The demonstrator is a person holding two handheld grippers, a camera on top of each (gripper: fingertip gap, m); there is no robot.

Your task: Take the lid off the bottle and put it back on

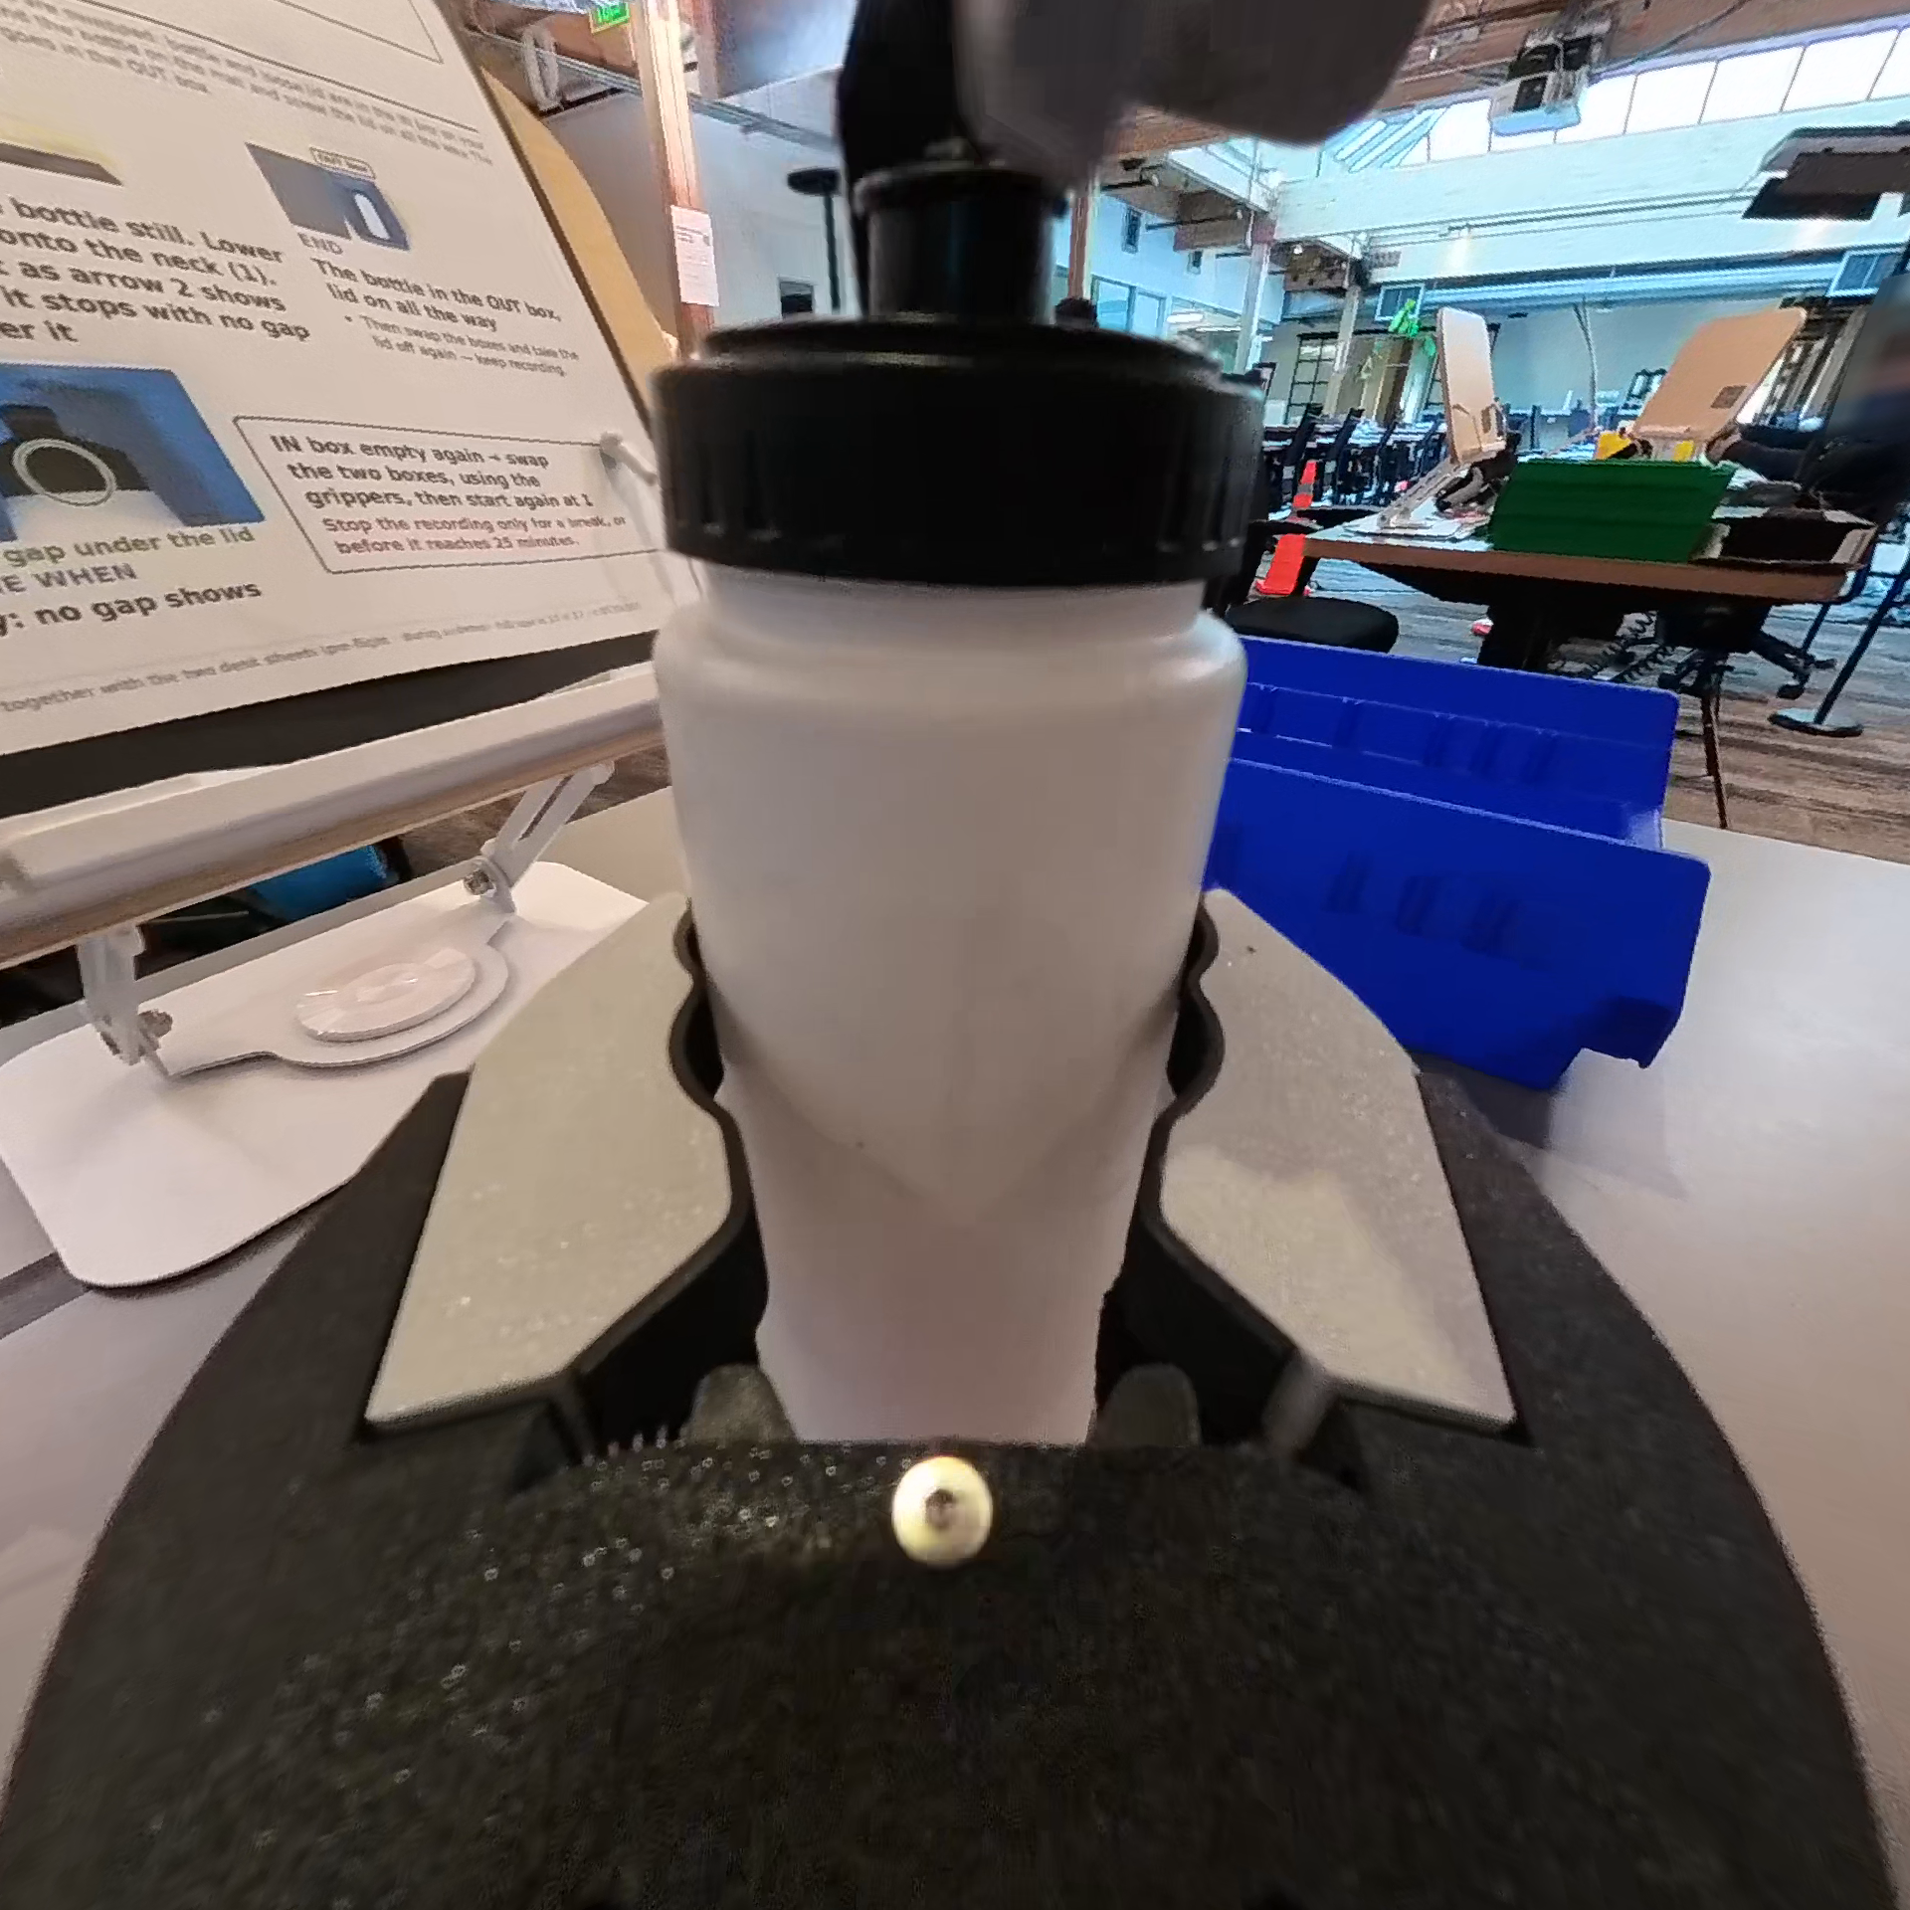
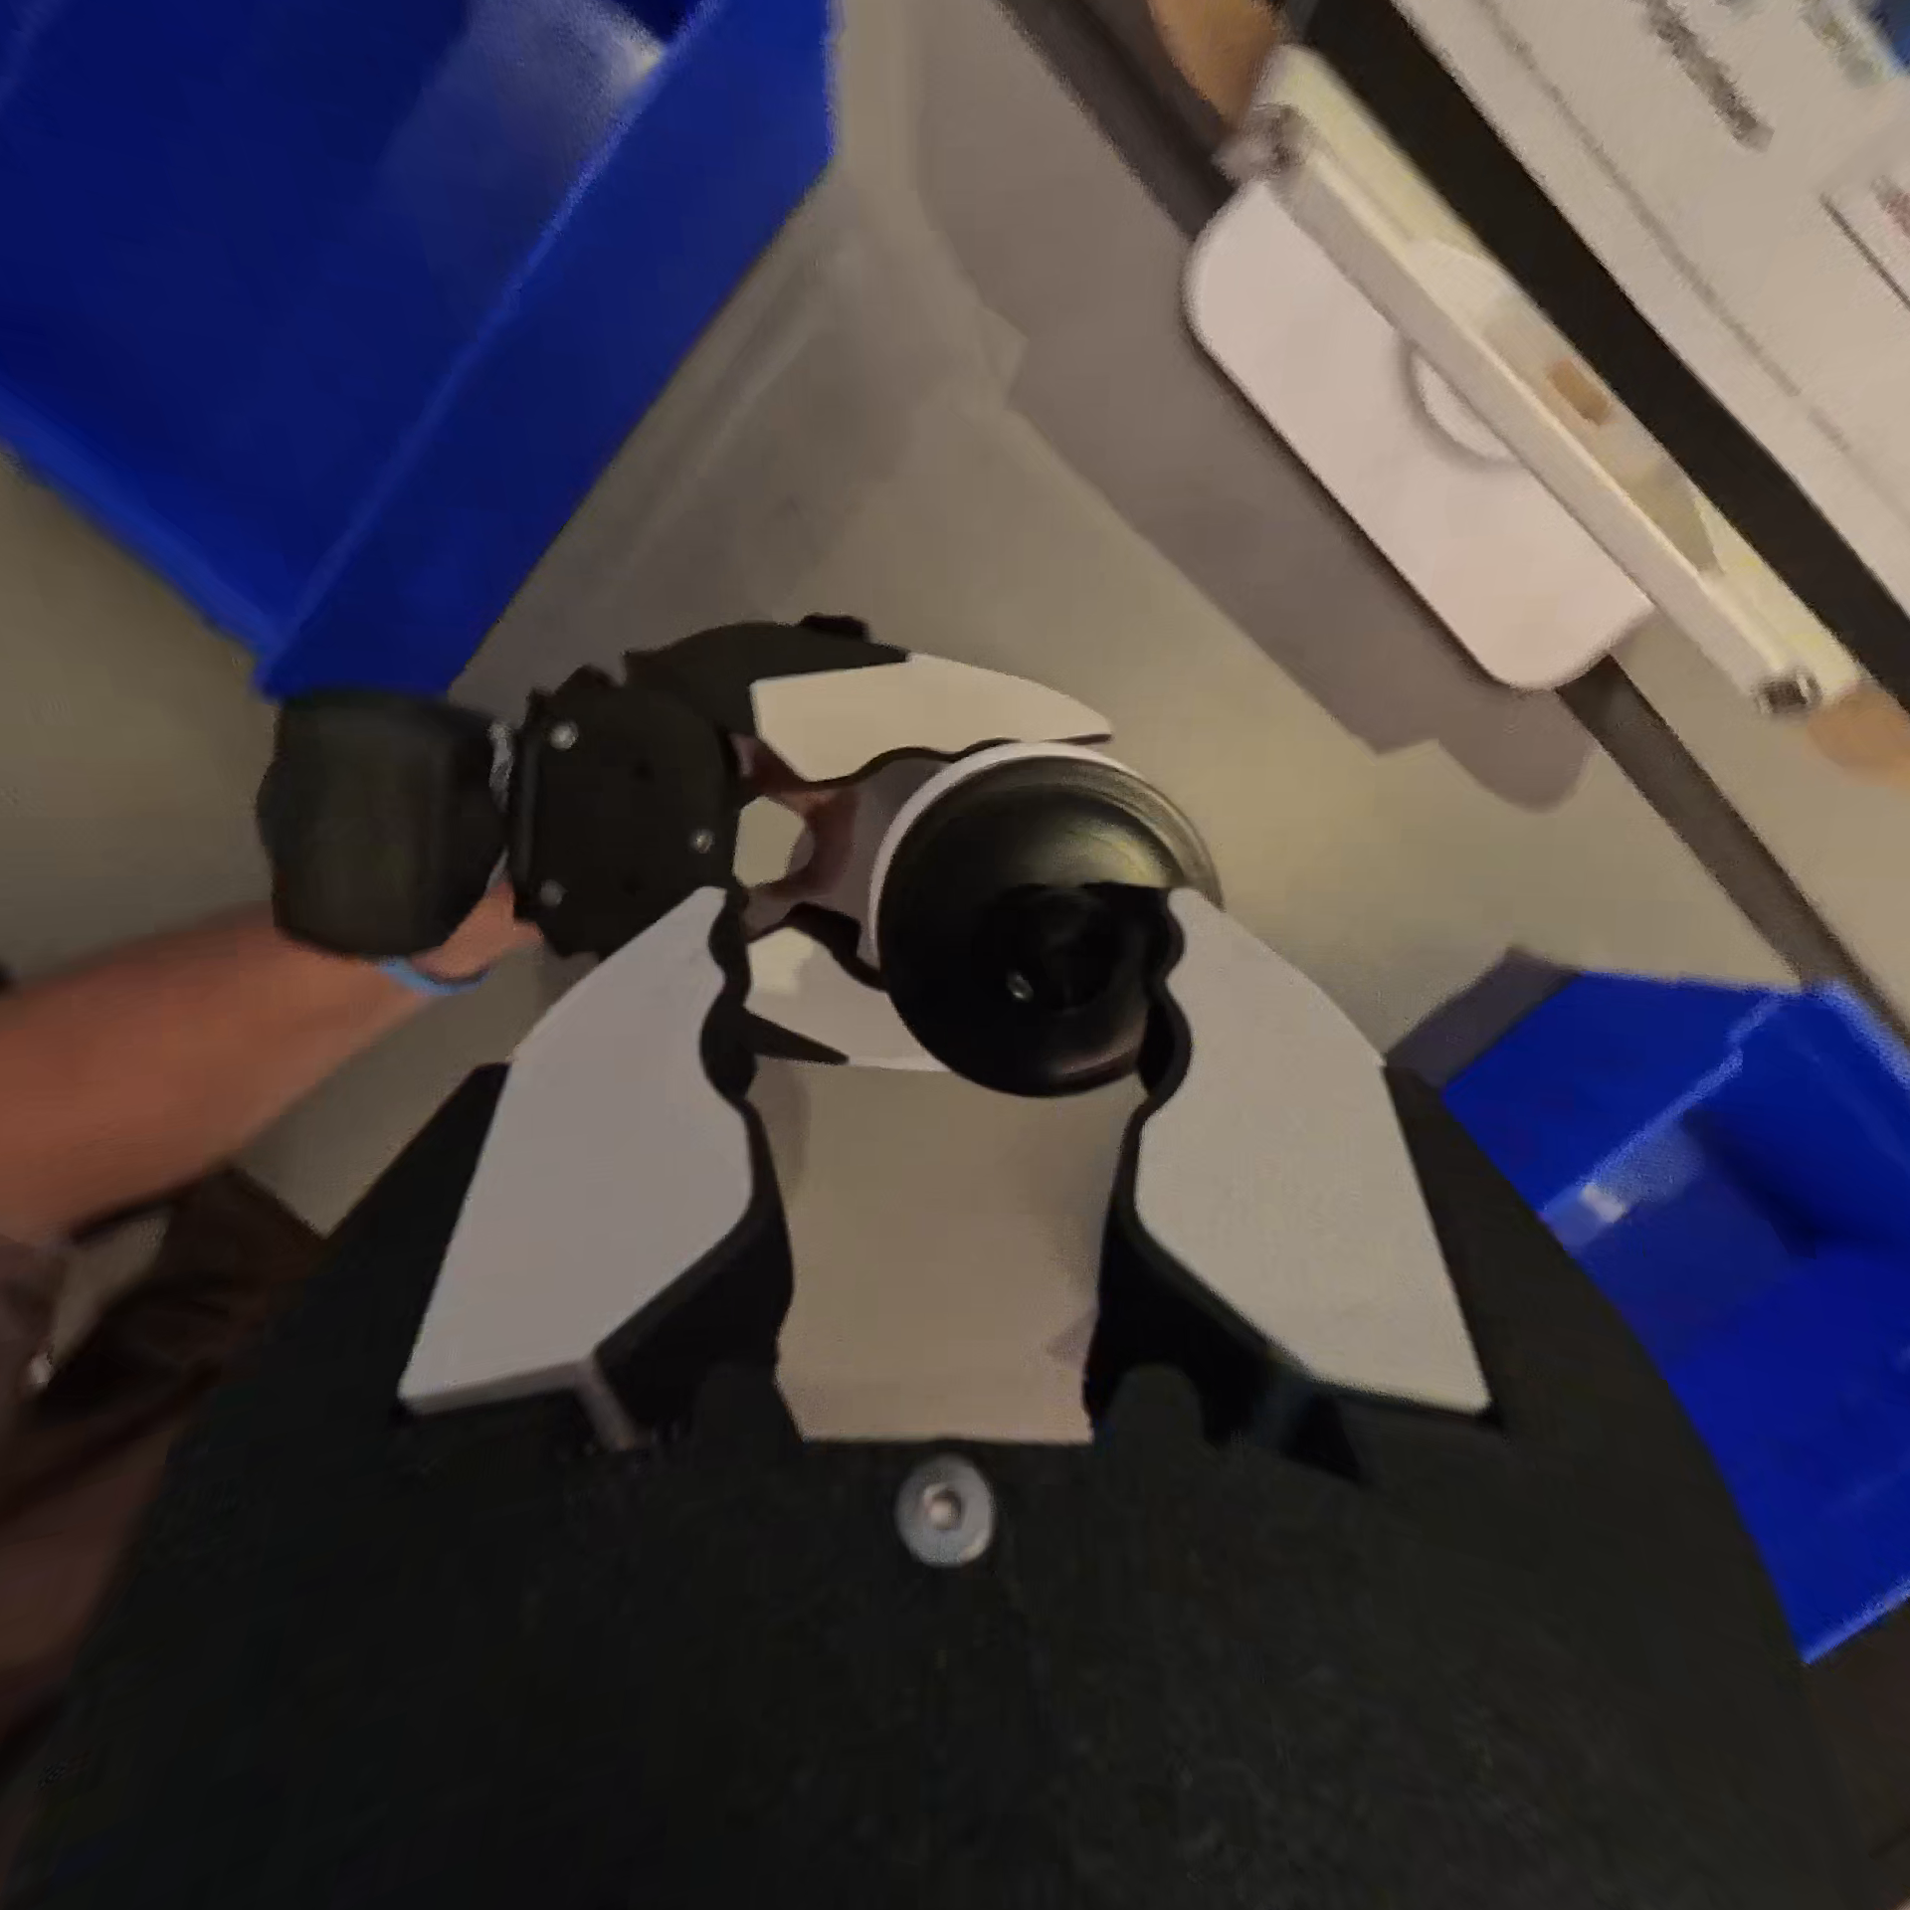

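A white bottle (image 1: 951, 827) with a black ribbed lid (image 1: 951, 465) and spout stands upright between my left gripper's (image 1: 946, 930) fingers. Both pads press on its body, so the gripper is shut on it. In the right wrist view I look down on the lid (image 2: 1023, 982), with the bottle's white shoulder (image 2: 894, 827) beside it and the left gripper's fingers (image 2: 910, 703) flanking the bottle. My right gripper (image 2: 951, 930) hovers over the lid, open. The lid lies toward its right finger, with a clear gap at the left pad. A blurred part of the right gripper (image 1: 1034, 83) shows above the spout.
Blue bins stand to the right of the bottle (image 1: 1447, 879) and, in the right wrist view, at upper left (image 2: 310, 310) and lower right (image 2: 1705, 1292). A printed sheet on a white stand (image 1: 258, 1085) stands at the left. A person's forearm (image 2: 155, 1065) holds the left gripper. The table (image 1: 1705, 1137) is grey.
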